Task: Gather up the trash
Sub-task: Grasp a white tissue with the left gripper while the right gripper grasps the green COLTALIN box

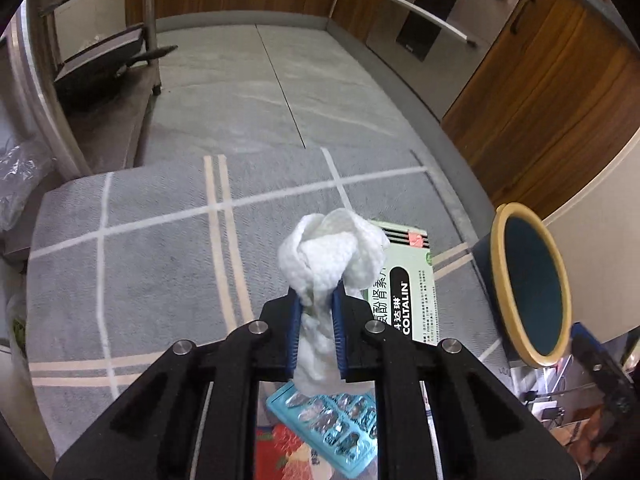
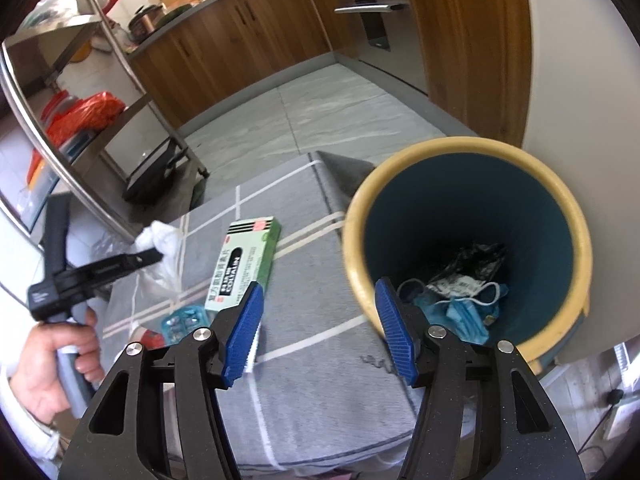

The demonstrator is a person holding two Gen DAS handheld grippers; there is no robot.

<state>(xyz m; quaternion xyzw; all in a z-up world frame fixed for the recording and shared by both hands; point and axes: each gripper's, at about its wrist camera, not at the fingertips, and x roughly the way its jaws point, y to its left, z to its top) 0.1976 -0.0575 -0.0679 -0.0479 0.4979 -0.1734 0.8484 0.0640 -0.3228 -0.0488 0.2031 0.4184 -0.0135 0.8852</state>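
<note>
A rug (image 1: 160, 240) lies on the floor, and behind it the floor runs to the cabinets (image 2: 248, 28). On the rug lies a medicine box (image 2: 244, 264), and the bin (image 2: 468, 248) stands to the right of it, at the rug's right edge. In the bin lie a face mask (image 2: 464, 312) and, behind it, a crumpled wrapper (image 2: 476, 264). Nearer to the camera than the box lies a blister pack (image 1: 332, 428), and it seems to rest partly on a printed packet (image 1: 276, 452). The tissue wad (image 1: 332, 256) sits between the pads of the left gripper (image 1: 316, 332), above the rug and left of the box. A metal shelf rack (image 2: 80, 92) stands left of the rug, with a pan (image 1: 104, 72) under it.
</note>
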